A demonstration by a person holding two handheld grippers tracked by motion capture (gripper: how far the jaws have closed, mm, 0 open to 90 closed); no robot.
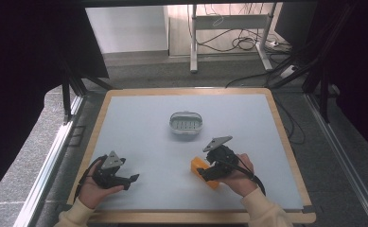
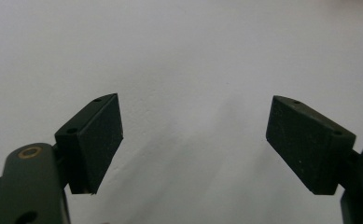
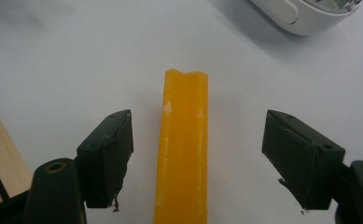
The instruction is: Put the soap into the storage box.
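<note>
We see a pale grey table with light wooden edging (image 1: 101, 124), grey speckled floor (image 1: 25, 156), metal-legged white desk (image 1: 193, 42), tangled black cables (image 1: 240, 43), black curtains (image 1: 25, 47)

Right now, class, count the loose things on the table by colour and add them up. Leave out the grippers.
Orange: 1, the bar between the open right gripper's jaws.
White: 1, the oval dish farther back.
Total: 2.
</note>
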